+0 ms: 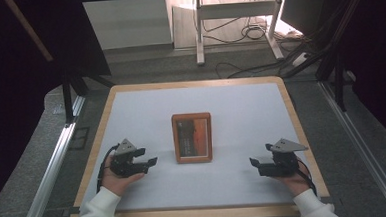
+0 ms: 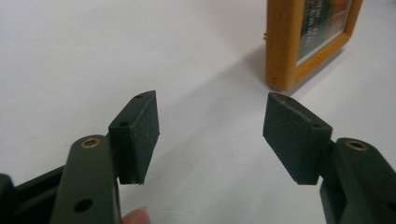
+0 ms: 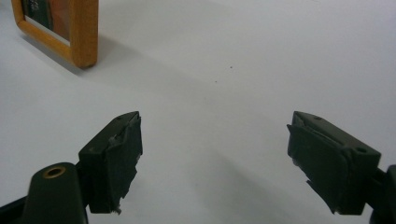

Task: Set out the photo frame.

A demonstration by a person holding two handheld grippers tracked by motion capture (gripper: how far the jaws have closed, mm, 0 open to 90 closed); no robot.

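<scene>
Spread wide with nothing between them, the jaws of both grippers point inward. Left gripper [image 1: 144,157] and right gripper [image 1: 263,162] rest low on the white table [image 1: 241,111] — each held from beneath by a hand. Between them stands a wooden picture frame [image 1: 192,137].

Lab rig, alu rails [image 1: 49,168], floor cables [image 1: 242,33], dark curtains [image 1: 9,73]
</scene>
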